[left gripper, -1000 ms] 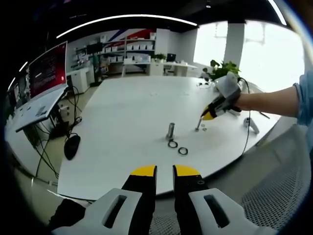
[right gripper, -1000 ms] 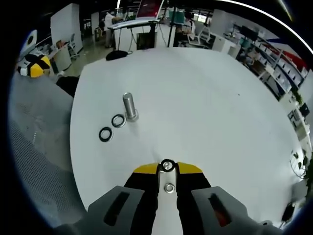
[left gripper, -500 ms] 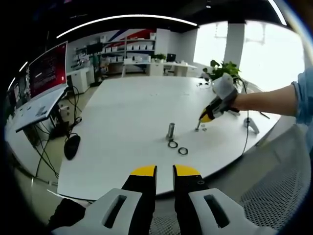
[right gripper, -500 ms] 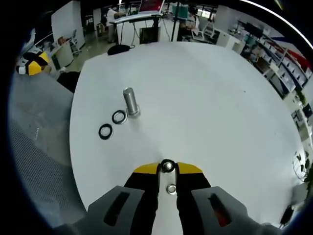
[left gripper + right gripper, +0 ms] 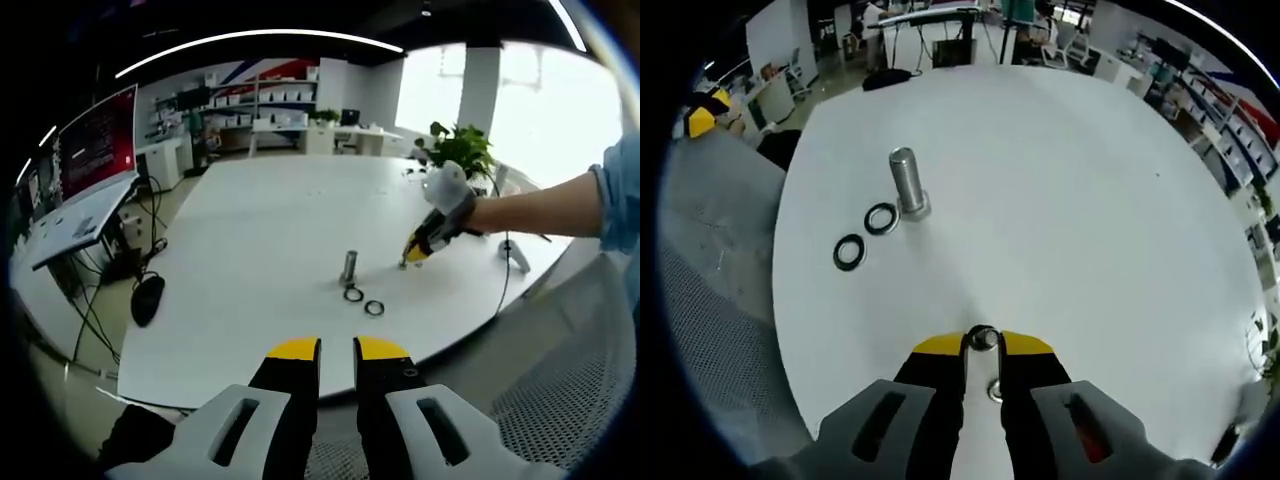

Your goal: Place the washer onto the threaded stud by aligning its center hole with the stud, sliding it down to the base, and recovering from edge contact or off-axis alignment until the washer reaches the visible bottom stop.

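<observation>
White tabletop wide and bare in the left gripper view, with the stud upright near the front edge and two dark washers flat beside it, apart from each other. Left tongs low at the near edge, empty, jaws nearly together with a narrow gap. Right tongs reaching in from the right, just beside the stud, tips close to the surface. In the right gripper view, right tongs clenched on a small washer pinched on edge at the very tips; a second ring lower between the jaws, whether held or lying below cannot tell. Stud ahead and to the left, two washers at its foot, one touching or nearly touching its base. Probably light, stiff, thin metal: slippery, prone to twist or pop out of an edge pinch; best held by the rim with the hole left free. Plenty of open room around the stud; table edge near on the washers' side, so a dropped ring could roll off.
</observation>
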A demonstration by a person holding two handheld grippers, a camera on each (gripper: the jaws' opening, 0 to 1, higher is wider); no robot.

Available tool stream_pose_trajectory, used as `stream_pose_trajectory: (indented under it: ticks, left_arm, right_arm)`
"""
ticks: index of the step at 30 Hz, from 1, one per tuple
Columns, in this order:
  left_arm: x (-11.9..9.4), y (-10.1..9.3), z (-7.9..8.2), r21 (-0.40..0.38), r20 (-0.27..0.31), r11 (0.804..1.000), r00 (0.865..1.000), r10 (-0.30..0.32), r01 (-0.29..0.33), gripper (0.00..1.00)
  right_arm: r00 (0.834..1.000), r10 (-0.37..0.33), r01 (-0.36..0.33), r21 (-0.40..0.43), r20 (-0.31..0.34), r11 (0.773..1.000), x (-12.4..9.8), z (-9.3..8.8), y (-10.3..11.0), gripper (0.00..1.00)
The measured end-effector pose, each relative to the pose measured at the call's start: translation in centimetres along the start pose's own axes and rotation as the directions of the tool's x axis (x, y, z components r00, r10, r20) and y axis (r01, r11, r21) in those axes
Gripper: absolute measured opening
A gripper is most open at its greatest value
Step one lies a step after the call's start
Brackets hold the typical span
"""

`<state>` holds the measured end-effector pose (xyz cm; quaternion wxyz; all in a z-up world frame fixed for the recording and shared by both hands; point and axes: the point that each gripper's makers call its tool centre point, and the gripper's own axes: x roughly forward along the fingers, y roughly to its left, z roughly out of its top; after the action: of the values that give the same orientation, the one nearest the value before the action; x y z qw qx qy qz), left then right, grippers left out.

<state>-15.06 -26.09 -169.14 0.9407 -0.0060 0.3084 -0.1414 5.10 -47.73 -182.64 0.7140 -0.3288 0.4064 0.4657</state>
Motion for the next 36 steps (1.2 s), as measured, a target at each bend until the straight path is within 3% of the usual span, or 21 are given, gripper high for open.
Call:
stream_pose_trajectory:
  ticks: [8, 11, 14, 19, 24, 31, 36]
  left_arm:
    - [0.0, 0.0, 0.0, 0.0, -0.001, 1.0, 1.0, 0.001, -0.001, 0.11]
    - [0.0, 0.0, 0.0, 0.0, 0.0, 1.0, 1.0, 0.0, 0.0, 0.11]
    - [0.0, 0.0, 0.0, 0.001, 0.0, 1.0, 1.0, -0.001, 0.001, 0.11]
    - [0.0, -0.1, 0.0, 0.002, 0.001, 1.0, 1.0, -0.003, 0.003, 0.1]
    - [0.0, -0.2, 0.1, 0.002, 0.007, 1.0, 1.0, -0.009, 0.009, 0.1]
    - [0.0, -0.3, 0.3, 0.0, 0.016, 1.0, 1.0, -0.016, 0.016, 0.07]
    - [0.1, -0.3, -0.1, 0.011, -0.01, 1.0, 1.0, -0.018, 0.018, 0.07]
  right_arm:
    - [0.999, 0.035, -0.036, -0.042, -0.026, 0.998, 0.9, -0.5, 0.8, 0.14]
    - [0.998, 0.027, -0.026, 0.015, -0.048, 1.0, 0.6, -1.0, 0.6, 0.24]
    - [0.999, 0.018, -0.018, 0.005, -0.043, 1.0, 0.0, -1.5, 0.4, 0.26]
    - [1.0, -0.001, 0.002, 0.041, -0.031, 0.999, -1.6, -2.5, -0.1, 0.26]
    - [0.999, -0.031, 0.029, 0.137, 0.009, 0.99, -3.6, -3.4, -1.2, 0.25]
    - [0.996, -0.069, 0.057, 0.18, 0.063, 0.982, -7.0, -4.0, -0.7, 0.25]
    - [0.991, -0.101, 0.08, 0.22, 0.086, 0.972, -9.6, -4.9, -0.3, 0.25]
